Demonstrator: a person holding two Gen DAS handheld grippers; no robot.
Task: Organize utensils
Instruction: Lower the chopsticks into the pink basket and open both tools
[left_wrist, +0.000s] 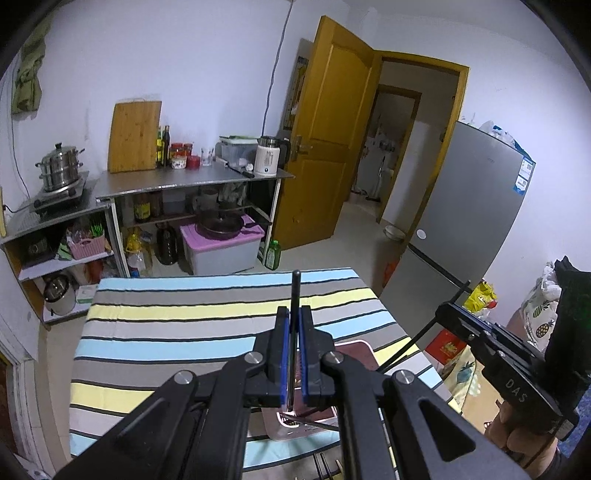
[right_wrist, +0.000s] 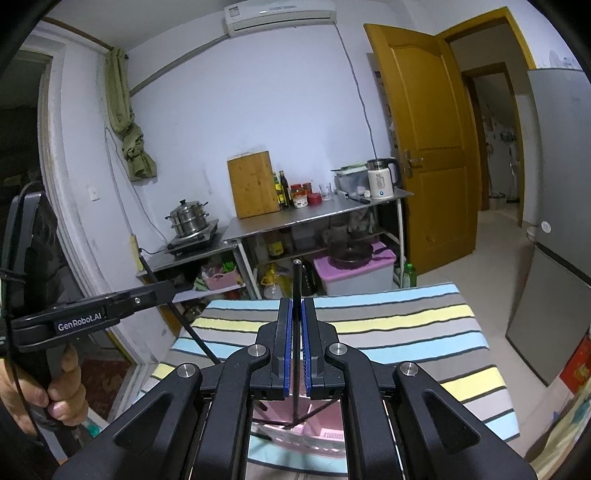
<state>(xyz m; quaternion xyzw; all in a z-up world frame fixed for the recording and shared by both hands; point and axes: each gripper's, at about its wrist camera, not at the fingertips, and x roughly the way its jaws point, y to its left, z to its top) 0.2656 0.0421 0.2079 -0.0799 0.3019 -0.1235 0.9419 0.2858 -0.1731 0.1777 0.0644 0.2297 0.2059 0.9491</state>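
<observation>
My left gripper is shut on a black chopstick that stands up between its blue pads, its lower end reaching down into a pink slotted holder on the striped table. My right gripper is shut on another black chopstick, whose lower end also dips into the pink holder. The right gripper shows in the left wrist view, holding its chopstick slanted down toward the holder. The left gripper shows in the right wrist view with its chopstick.
The table wears a striped cloth. Behind it stand a steel counter with a cutting board, bottles and kettle, a stove with a steamer pot, a yellow open door and a grey fridge. More chopsticks lie at the near edge.
</observation>
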